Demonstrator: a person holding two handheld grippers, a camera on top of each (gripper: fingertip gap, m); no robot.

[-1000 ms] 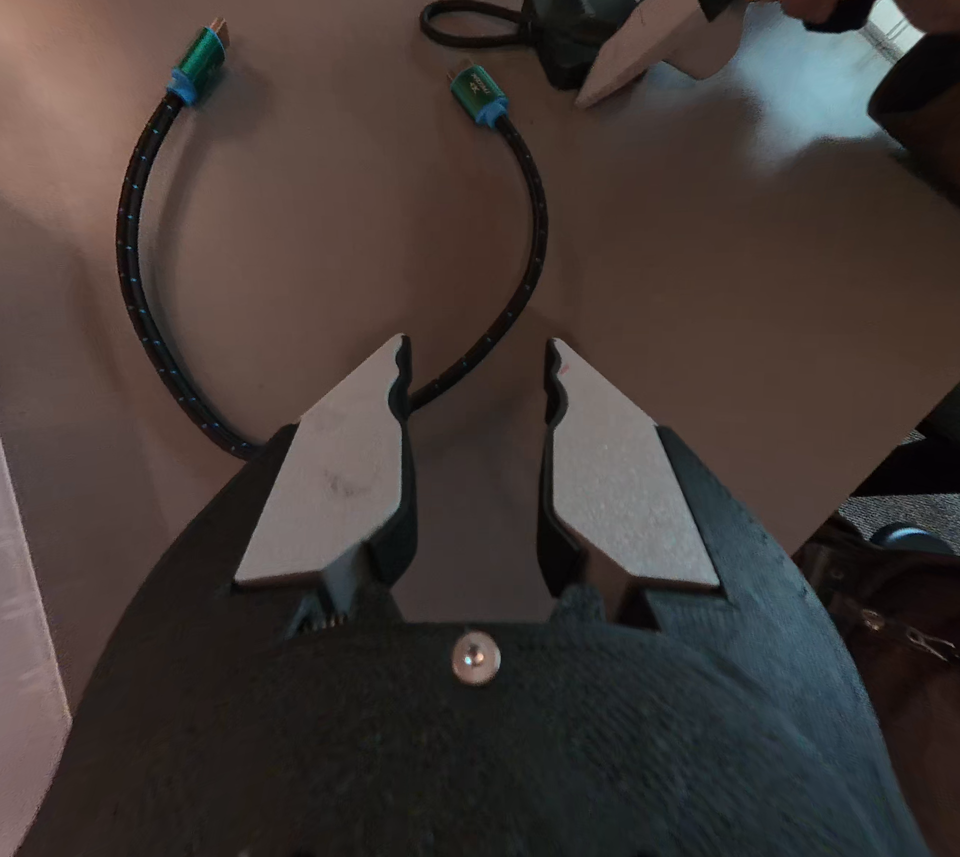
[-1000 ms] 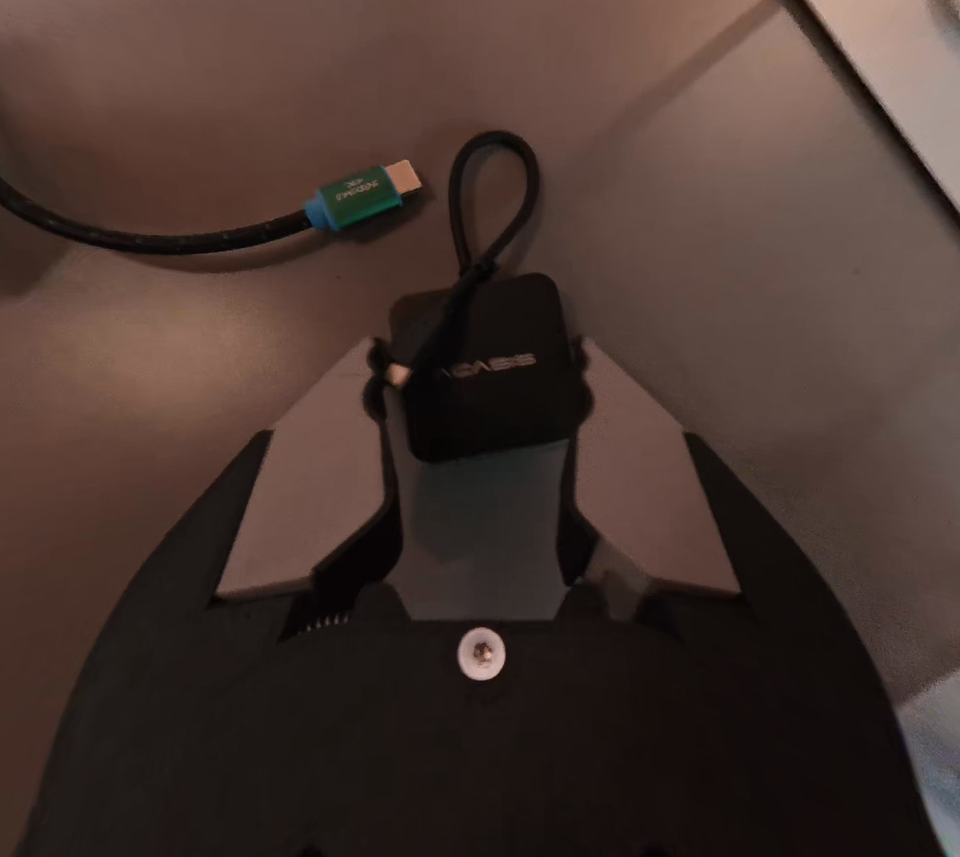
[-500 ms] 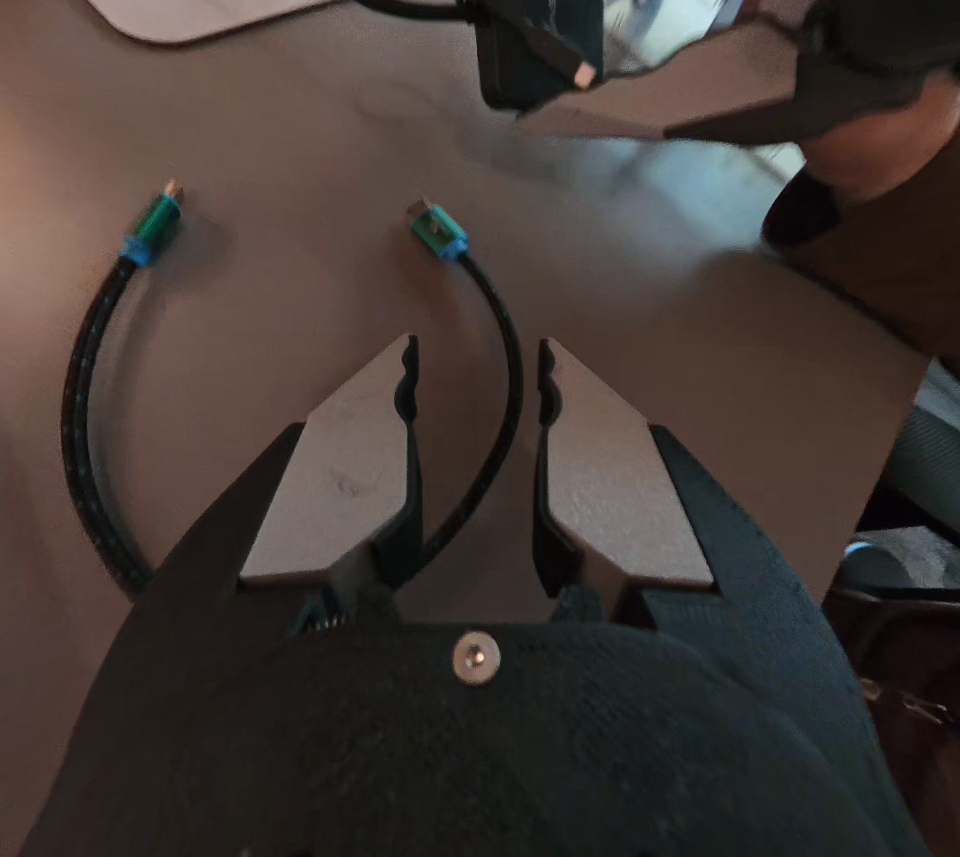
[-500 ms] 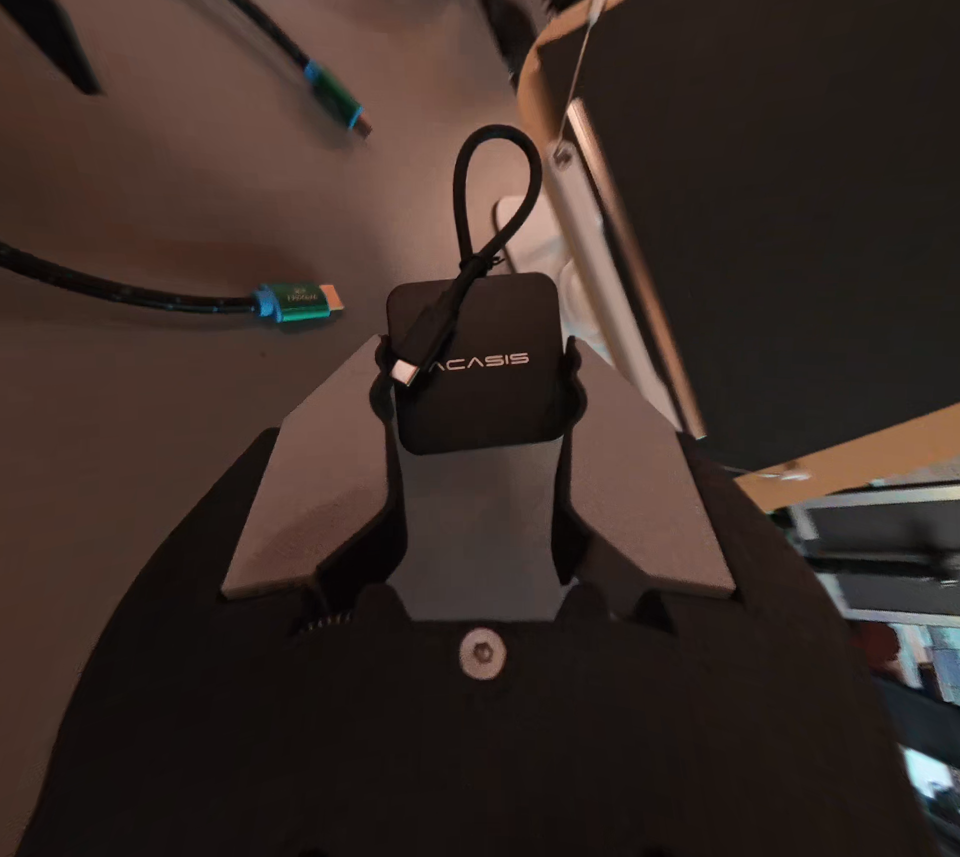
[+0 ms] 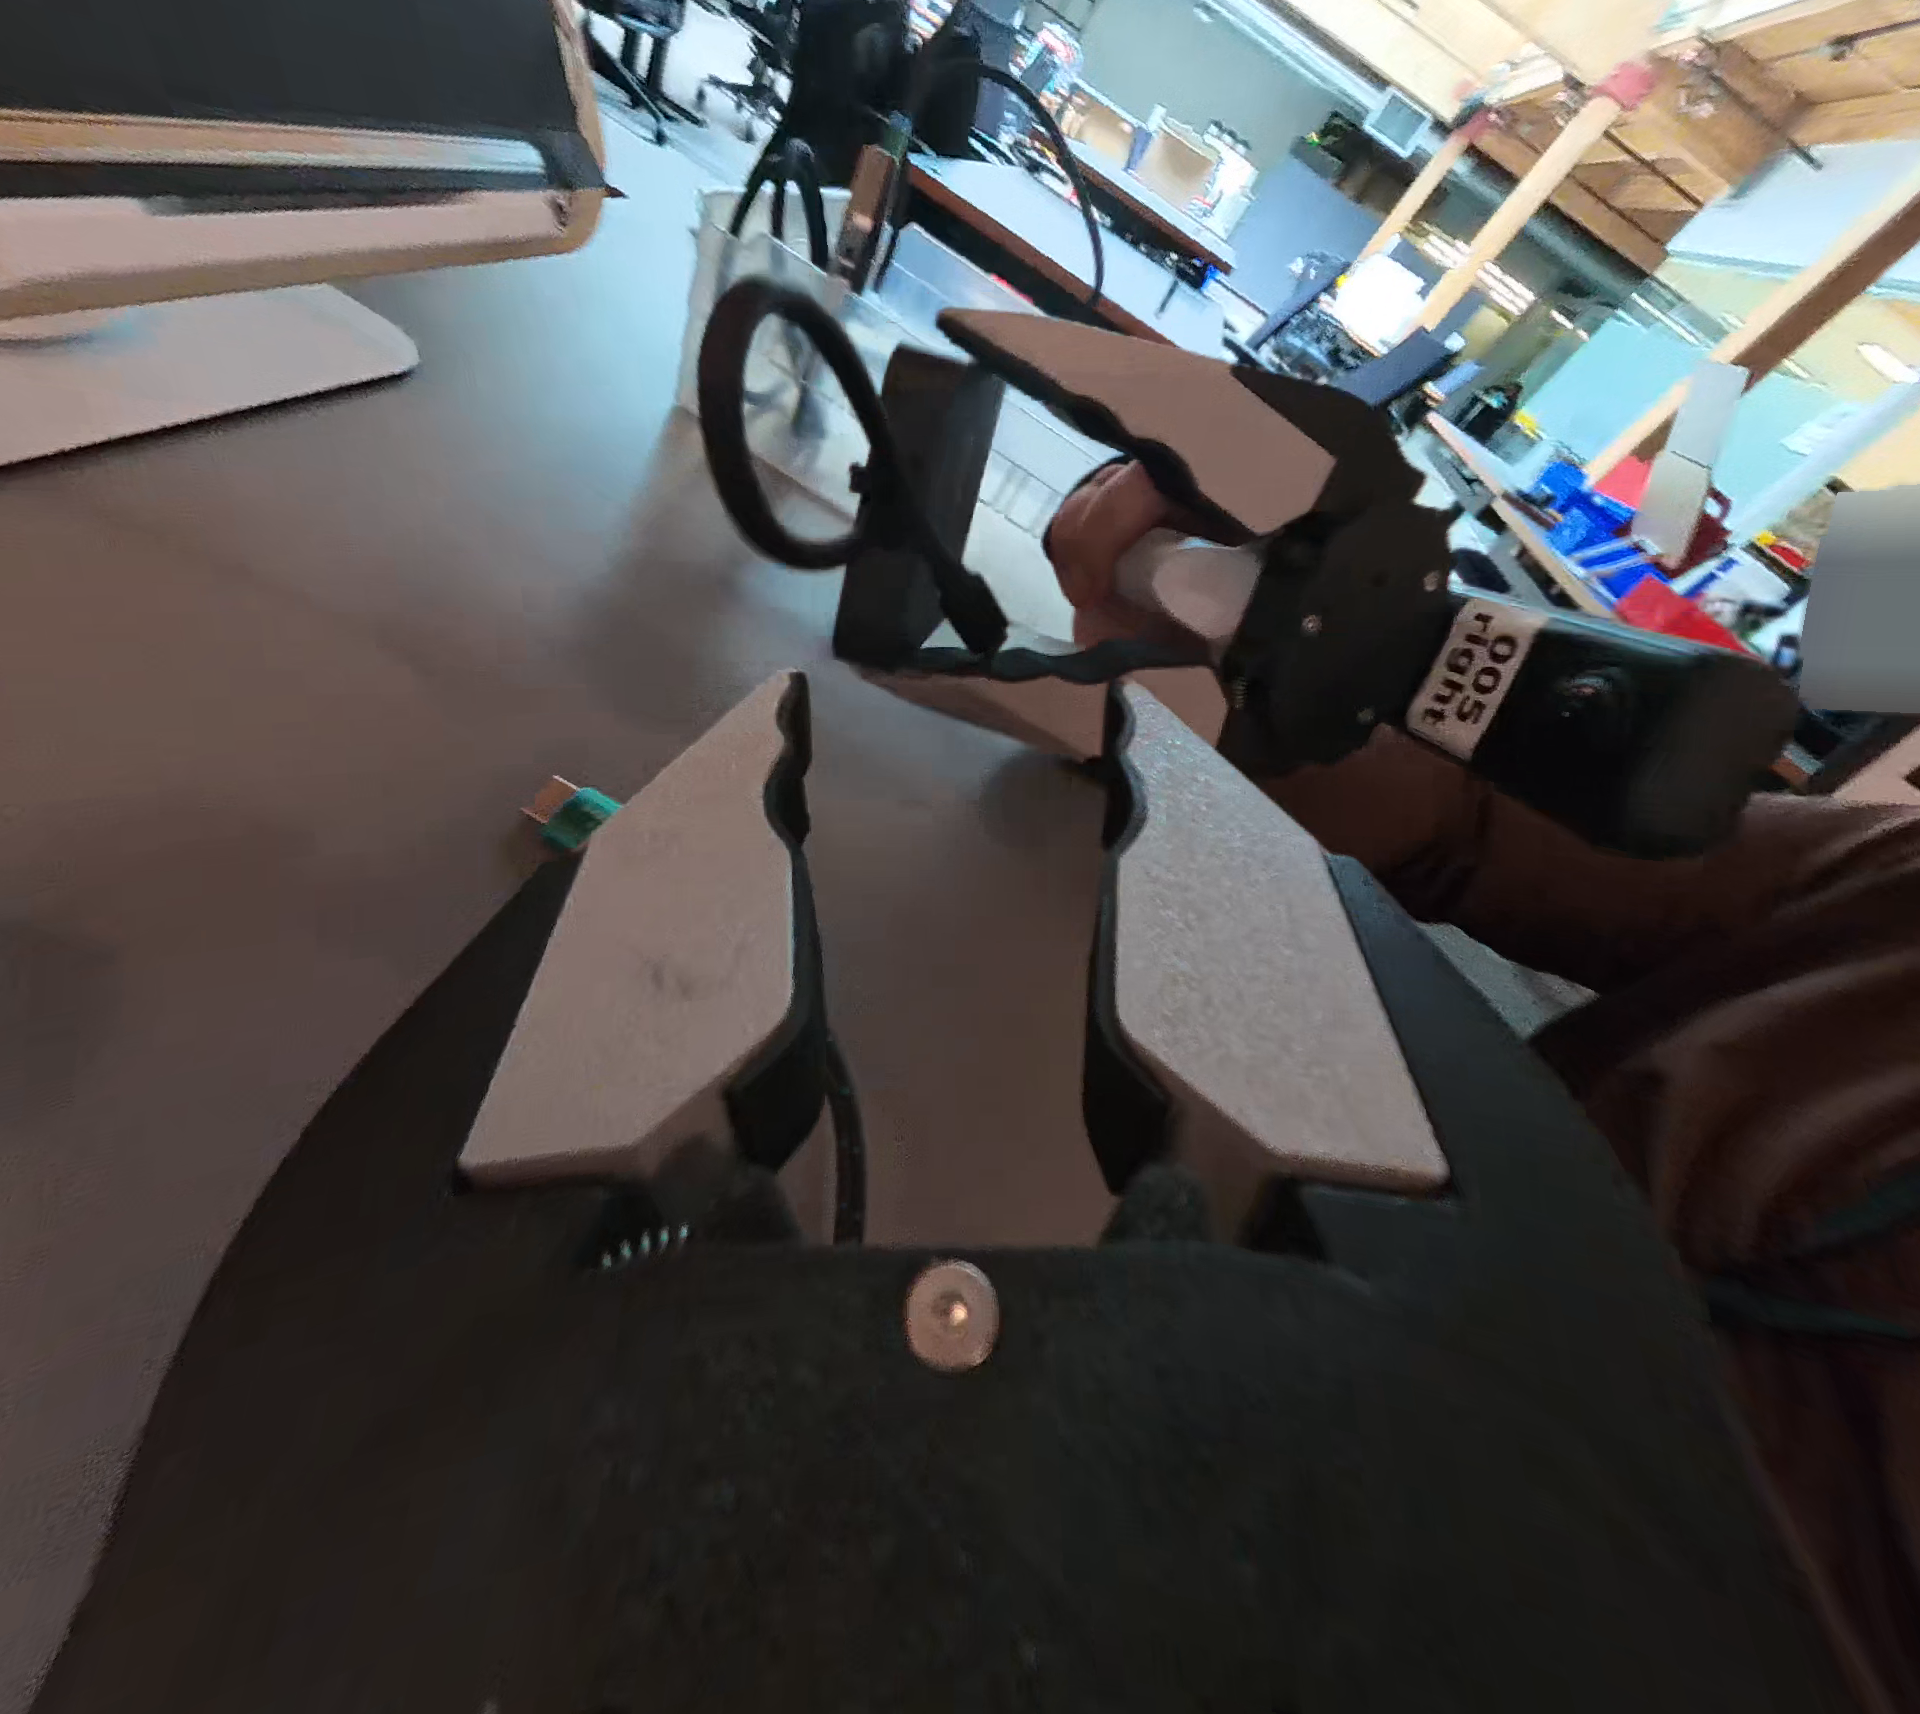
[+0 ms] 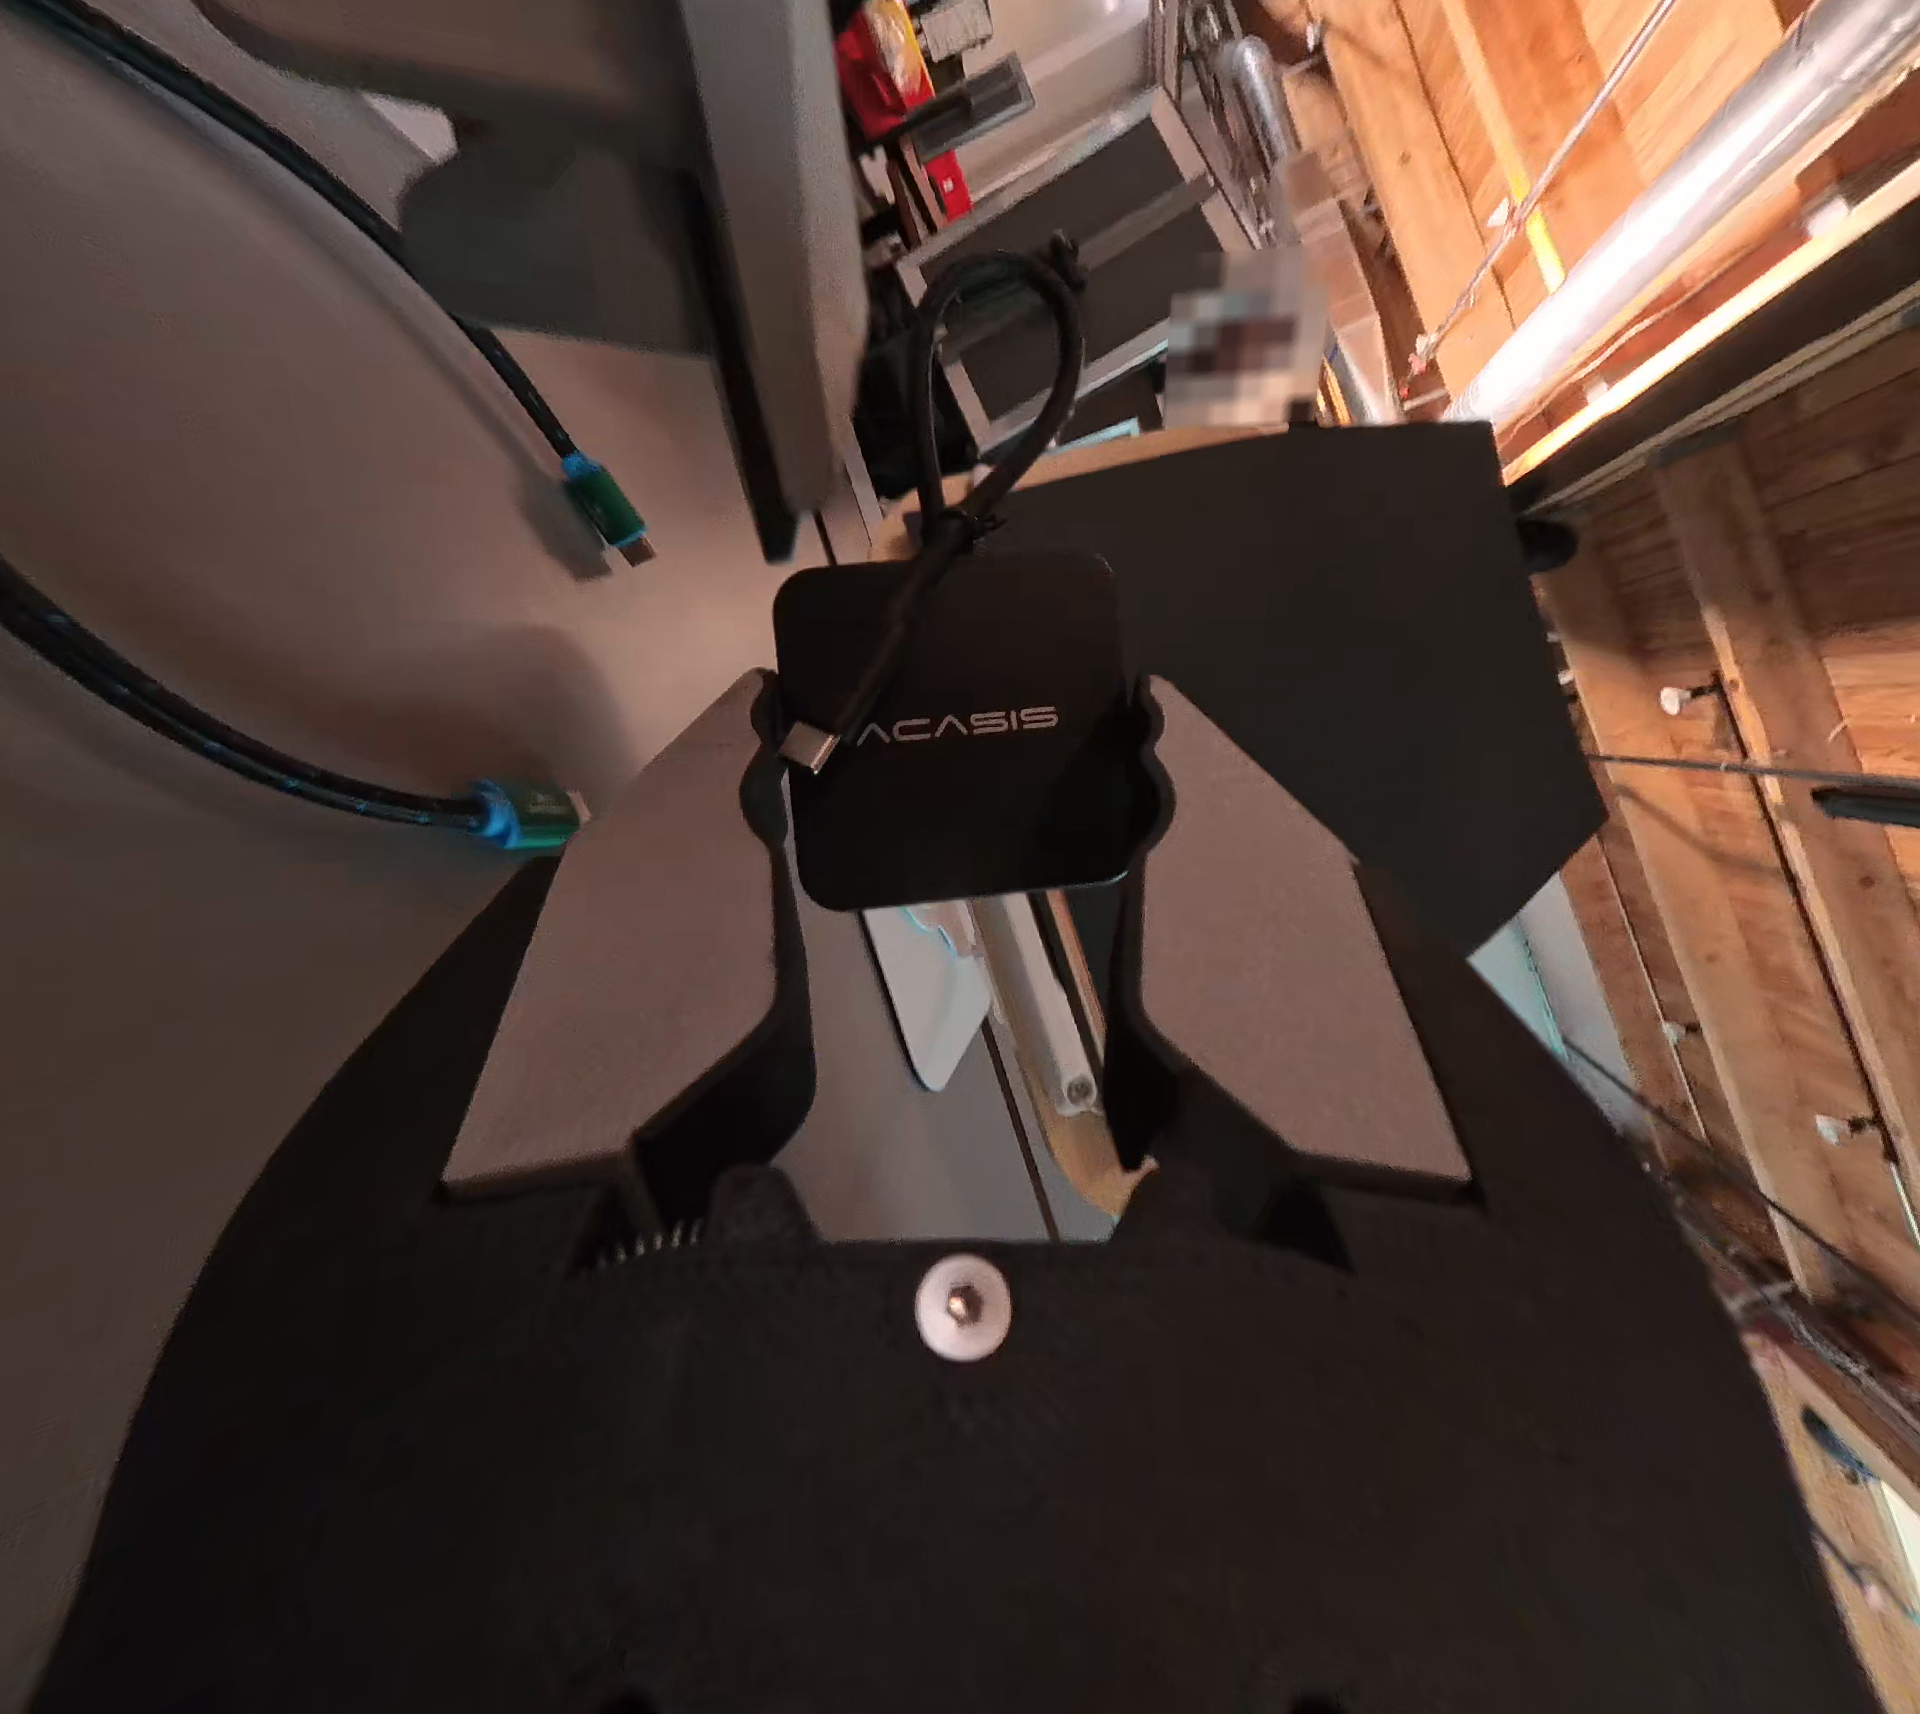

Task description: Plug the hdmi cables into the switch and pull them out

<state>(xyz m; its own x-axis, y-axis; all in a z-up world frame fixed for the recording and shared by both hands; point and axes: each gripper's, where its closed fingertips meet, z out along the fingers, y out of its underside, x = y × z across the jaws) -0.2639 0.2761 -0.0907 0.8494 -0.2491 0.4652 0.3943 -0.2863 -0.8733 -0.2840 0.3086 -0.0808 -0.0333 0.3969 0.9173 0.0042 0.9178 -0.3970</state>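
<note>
Two green-tipped HDMI plugs lie on the table: the nearer plug sits just left of the switch, clamped aloft in the right gripper, while the left gripper, spread and empty, straddles its cable.

Daylight floods the far hall; the worktop lies dim. Motion blur smears the edges, and wide-angle distortion bends lines.

The right tongs now carry the switch up off the surface, turned sideways. The left tongs sit lower, over the cable.
</note>
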